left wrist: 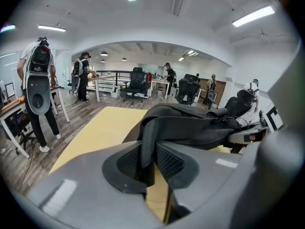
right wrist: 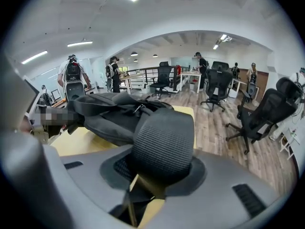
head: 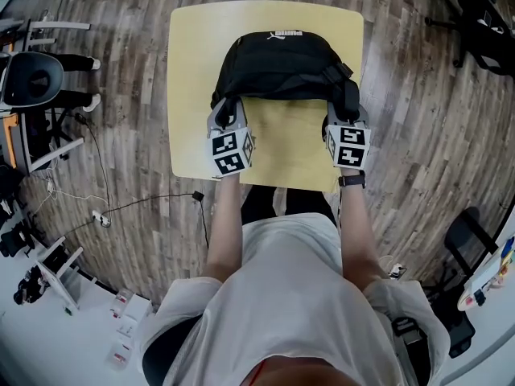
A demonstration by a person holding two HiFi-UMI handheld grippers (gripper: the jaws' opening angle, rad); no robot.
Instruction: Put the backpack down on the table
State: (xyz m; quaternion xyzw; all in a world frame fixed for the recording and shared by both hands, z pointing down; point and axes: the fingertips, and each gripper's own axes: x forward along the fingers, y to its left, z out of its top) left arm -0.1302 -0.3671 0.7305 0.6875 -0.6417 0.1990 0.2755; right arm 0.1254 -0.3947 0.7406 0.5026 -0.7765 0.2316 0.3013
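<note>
1. The black backpack point(head: 278, 63) lies on the yellow table point(head: 189, 71), just beyond both sets of jaws, its bulk resting on the tabletop.
2. The left gripper point(head: 228, 112) has its jaws nearly together, clamped on the left shoulder strap point(left wrist: 147, 137). The mesh band drops straight down between the pads and fills the narrow gap.
3. From those jaws the strap rises forward into the body of the bag, which spreads ahead and to the right of them.
4. The right gripper point(head: 346, 115) has its jaws somewhat wider, closed round the right shoulder strap point(right wrist: 164, 142). The broad padded mesh sits between the pads and touches both.
5. Ahead and to the left of the right jaws, the bag lies slumped on the tabletop.
6. Bare tabletop shows below each pair of jaws, between the person and the bag.
</note>
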